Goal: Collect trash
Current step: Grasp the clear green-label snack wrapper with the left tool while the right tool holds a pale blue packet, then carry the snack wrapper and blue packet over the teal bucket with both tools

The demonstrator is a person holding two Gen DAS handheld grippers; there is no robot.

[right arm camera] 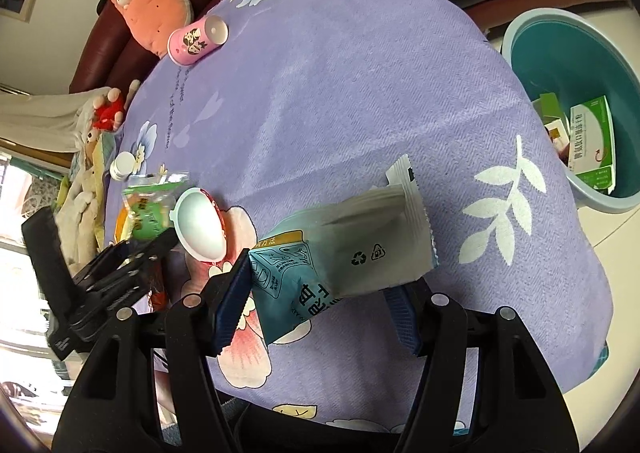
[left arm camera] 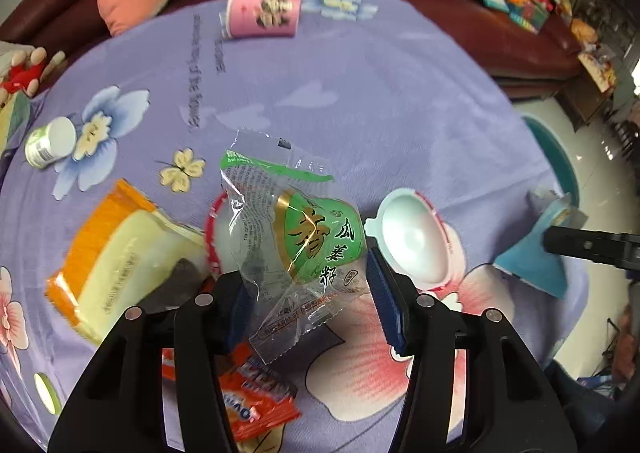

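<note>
A clear snack wrapper with a green label (left arm camera: 304, 241) stands between the pads of my left gripper (left arm camera: 310, 297); both blue pads touch its sides, and it lies partly over a red-rimmed white cup (left arm camera: 214, 237). A second white cup (left arm camera: 414, 237) lies on its side just right of that gripper. My right gripper (right arm camera: 316, 305) is shut on a teal and grey packet (right arm camera: 348, 249), held a little above the purple flowered tablecloth (right arm camera: 340, 93). The left gripper (right arm camera: 136, 253) shows at the left of the right wrist view, with the green wrapper (right arm camera: 150, 205) at its tips.
A yellow and orange packet (left arm camera: 108, 253), an orange sachet (left arm camera: 256, 405), a small white bottle (left arm camera: 50, 143) and a pink cup (left arm camera: 262, 13) lie on the cloth. A teal bin (right arm camera: 576, 77) holding boxes stands on the floor past the table's right edge. Plush toys line the sofa behind.
</note>
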